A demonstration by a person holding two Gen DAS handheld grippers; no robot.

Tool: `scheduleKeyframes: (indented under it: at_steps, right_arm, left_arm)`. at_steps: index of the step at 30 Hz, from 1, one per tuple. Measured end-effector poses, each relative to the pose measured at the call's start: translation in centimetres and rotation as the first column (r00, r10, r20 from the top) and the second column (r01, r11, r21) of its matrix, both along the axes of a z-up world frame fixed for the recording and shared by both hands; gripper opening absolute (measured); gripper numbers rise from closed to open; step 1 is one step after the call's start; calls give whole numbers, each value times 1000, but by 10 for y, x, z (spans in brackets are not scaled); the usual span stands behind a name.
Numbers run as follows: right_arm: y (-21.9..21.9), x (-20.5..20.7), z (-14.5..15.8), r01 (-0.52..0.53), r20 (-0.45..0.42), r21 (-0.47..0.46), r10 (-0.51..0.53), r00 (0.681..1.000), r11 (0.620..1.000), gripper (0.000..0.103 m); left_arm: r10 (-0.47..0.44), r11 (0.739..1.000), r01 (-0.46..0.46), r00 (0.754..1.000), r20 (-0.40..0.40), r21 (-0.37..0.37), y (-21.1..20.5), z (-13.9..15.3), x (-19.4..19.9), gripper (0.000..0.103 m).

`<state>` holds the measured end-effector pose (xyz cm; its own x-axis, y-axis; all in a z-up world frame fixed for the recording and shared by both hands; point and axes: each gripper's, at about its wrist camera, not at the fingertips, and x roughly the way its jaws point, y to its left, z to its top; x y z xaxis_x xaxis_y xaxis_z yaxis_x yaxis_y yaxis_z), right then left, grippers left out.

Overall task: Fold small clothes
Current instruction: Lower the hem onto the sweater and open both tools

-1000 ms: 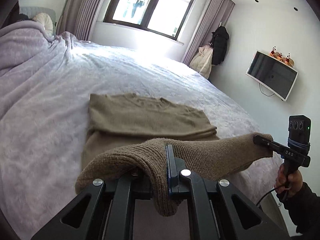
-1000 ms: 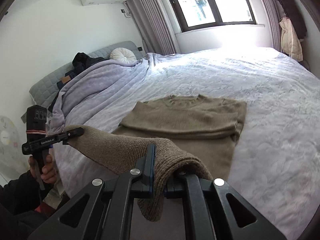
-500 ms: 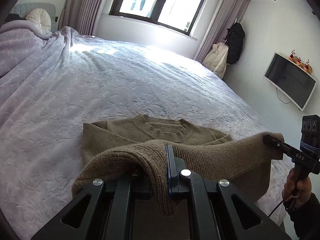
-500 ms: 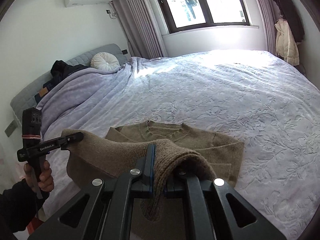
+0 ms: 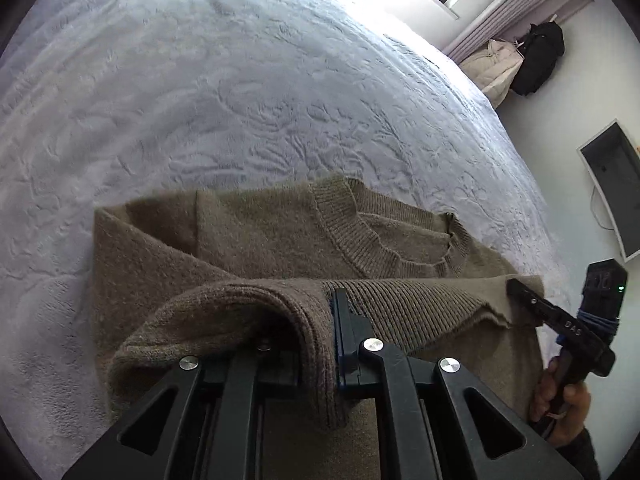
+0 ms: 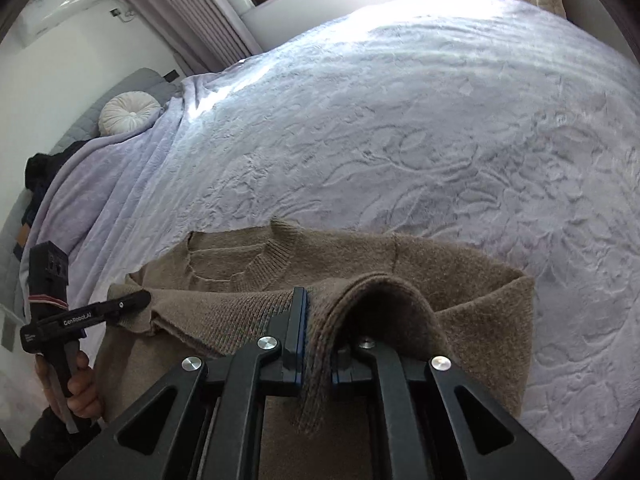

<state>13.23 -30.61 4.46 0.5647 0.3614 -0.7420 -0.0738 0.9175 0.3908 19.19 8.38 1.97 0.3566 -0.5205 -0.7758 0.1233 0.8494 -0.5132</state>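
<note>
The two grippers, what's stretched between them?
The ribbed hem of the brown sweater spans from the left gripper to the right gripper, both pinching it. Both wrist views show this.

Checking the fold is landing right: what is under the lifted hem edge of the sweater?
Under the hem, held by both claws, lies the sweater body with its ribbed collar, on the bedspread. The part directly beneath is covered.

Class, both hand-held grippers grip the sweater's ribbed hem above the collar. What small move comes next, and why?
Probably lower both together and release. The left hand-held gripper and right hand-held gripper hold the hem of the sweater level just short of the collar, so the fold looks nearly complete.
</note>
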Motion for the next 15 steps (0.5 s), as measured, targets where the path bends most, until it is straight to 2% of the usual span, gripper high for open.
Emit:
scheduleKeyframes:
  at_steps: [3,4,5,6,7,8,9,11,12,14,15]
  right_arm:
    - [-12,1,-6,21,-24,65,-19,1000,998,20]
    - [-16,0,-5,32,-25,97,-30,999,995,32]
    - [-20,0,-4,41,-24,118,-38,999,992,55]
    - [-23,-1,-1,50,-18,144,-48,999,988,68]
    - [-25,-2,2,61,-9,158,-61,998,986,80]
    - [-26,-3,6,72,1,161,-73,997,984,81]
    - [-27,-3,9,82,10,159,-85,996,984,81]
    - [-29,-3,13,100,6,149,-102,995,984,81]
    - [-30,-4,15,114,-2,145,-115,993,983,81]
    - [-29,-10,19,123,5,136,-124,992,983,81]
    - [-28,-14,23,117,17,117,-120,993,986,81]
  left_arm:
    - [5,996,-6,1000,-5,-91,15,7,-4,11]
    - [9,989,-11,1000,-17,-146,22,10,-4,15]
    - [15,983,-20,1000,-27,-185,27,11,-3,37]
    - [37,977,-42,999,-26,-211,33,14,-4,55]
    - [81,975,-81,997,-12,-207,39,18,-6,91]
    - [133,971,-128,991,9,-201,45,23,-8,103]
    - [172,963,-163,985,23,-215,51,26,-9,103]
    - [184,951,-180,983,-7,-250,56,27,-6,103]
    - [206,948,-204,978,-15,-243,59,29,-6,103]
    - [236,954,-229,972,13,-194,60,36,-11,103]
    - [240,964,-234,970,34,-130,57,40,-15,103]
